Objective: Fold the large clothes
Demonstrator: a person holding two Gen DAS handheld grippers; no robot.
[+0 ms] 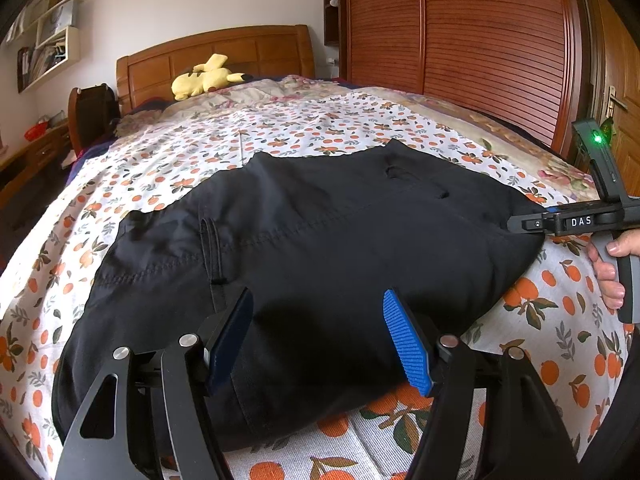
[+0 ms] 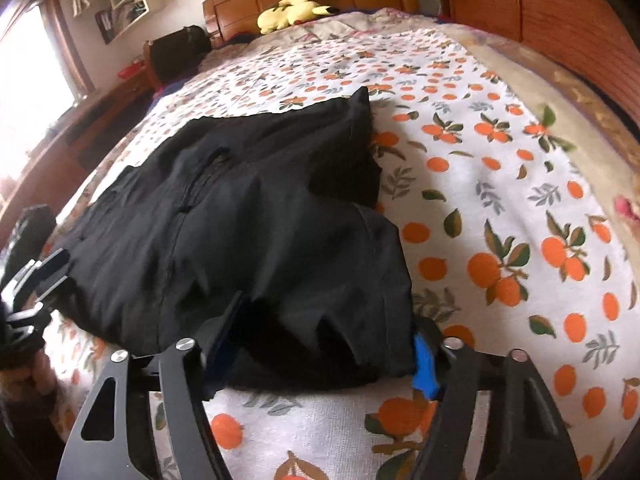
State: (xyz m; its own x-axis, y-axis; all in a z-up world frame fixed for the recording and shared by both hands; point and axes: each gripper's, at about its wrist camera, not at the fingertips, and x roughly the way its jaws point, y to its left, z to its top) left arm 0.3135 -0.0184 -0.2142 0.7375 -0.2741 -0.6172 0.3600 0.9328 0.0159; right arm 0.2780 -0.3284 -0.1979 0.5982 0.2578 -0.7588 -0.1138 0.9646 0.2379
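A large black garment, folded into a thick bundle, lies on the bed's orange-print sheet. My left gripper is open, its blue pads spread wide over the bundle's near edge. In the right wrist view the same black garment fills the middle. My right gripper is open, its jaws straddling the garment's near right corner, and cloth hides most of the pads. The right gripper also shows in the left wrist view, at the bundle's right edge, held by a hand.
A yellow plush toy lies near the wooden headboard. A red-brown slatted wardrobe stands along the right of the bed. A desk and chair stand at the left, with wall shelves above.
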